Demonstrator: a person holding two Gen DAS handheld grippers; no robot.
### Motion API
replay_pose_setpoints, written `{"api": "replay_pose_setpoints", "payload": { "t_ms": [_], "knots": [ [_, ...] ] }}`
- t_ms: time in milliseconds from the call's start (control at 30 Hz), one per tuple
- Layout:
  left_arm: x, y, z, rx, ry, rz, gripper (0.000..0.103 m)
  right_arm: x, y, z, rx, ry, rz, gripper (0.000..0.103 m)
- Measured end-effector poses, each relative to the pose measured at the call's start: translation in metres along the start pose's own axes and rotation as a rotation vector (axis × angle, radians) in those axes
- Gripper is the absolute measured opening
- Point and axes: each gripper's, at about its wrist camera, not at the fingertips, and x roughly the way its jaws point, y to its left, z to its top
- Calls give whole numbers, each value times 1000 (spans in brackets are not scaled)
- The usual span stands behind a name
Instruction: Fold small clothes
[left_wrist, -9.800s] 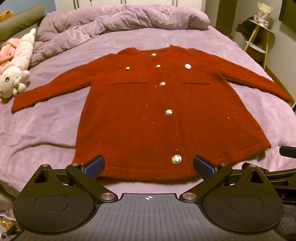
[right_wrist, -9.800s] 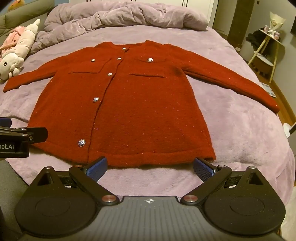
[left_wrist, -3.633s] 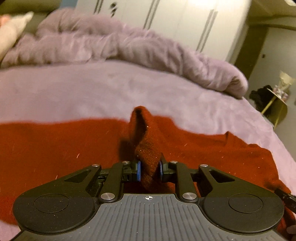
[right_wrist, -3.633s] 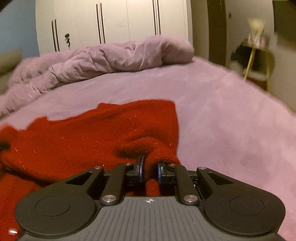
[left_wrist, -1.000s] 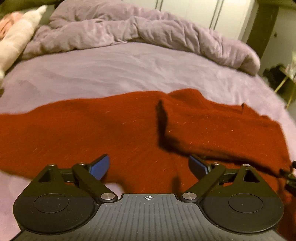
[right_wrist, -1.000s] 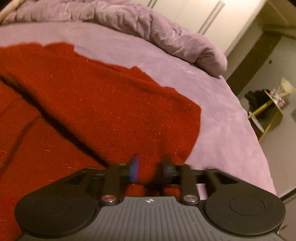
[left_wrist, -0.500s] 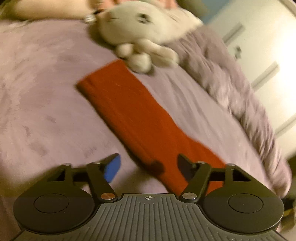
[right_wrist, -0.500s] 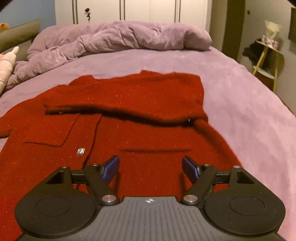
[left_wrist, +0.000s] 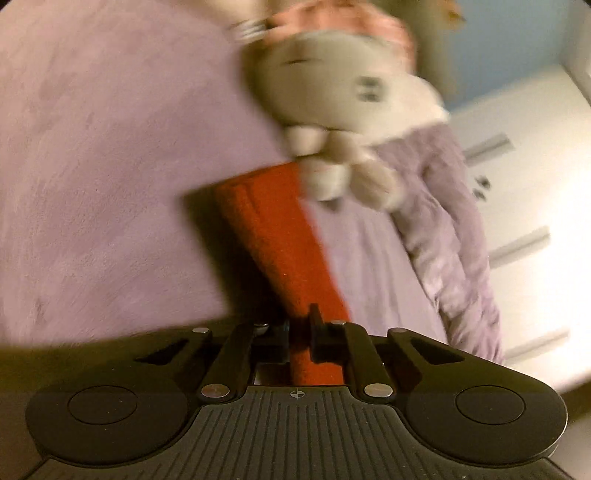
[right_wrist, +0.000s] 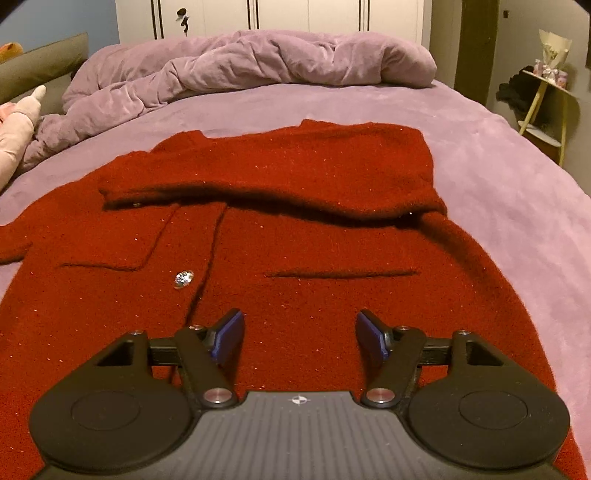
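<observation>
A red knit cardigan (right_wrist: 295, 266) with a shiny button (right_wrist: 183, 277) lies on the purple bed. Its right sleeve (right_wrist: 266, 181) is folded across the chest. My right gripper (right_wrist: 298, 332) is open and empty, low over the cardigan's front. In the left wrist view my left gripper (left_wrist: 299, 332) is shut on the cardigan's left sleeve (left_wrist: 273, 240), which runs away from the jaws toward its cuff. The view is blurred by motion.
A plush toy (left_wrist: 343, 110) lies just beyond the sleeve cuff. A rumpled purple duvet (right_wrist: 240, 70) is heaped at the head of the bed. White wardrobes (right_wrist: 266, 14) stand behind, and a small side table (right_wrist: 546, 99) stands at the right.
My left gripper has closed on the left sleeve; half a second ago it was open over it. My right gripper has stayed open and dropped closer to the cardigan front.
</observation>
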Motion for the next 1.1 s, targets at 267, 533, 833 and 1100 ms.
{"api": "replay_pose_setpoints", "payload": {
  "t_ms": [267,533,833,1100],
  "knots": [
    [-37,-160,-57,439,-6,-273,11,1,1,-10,-15,-50,6,69],
    [-25,-290,-236,779,206,-493,11,-2,-9,-8,4,-51,55,69],
    [-3,-263,-330,936,372,-382,67,-16,-27,4,31,-62,95,68],
    [-28,-202,-278,787,206,-172,68,2,-4,62,80,-110,225,59]
  ]
}}
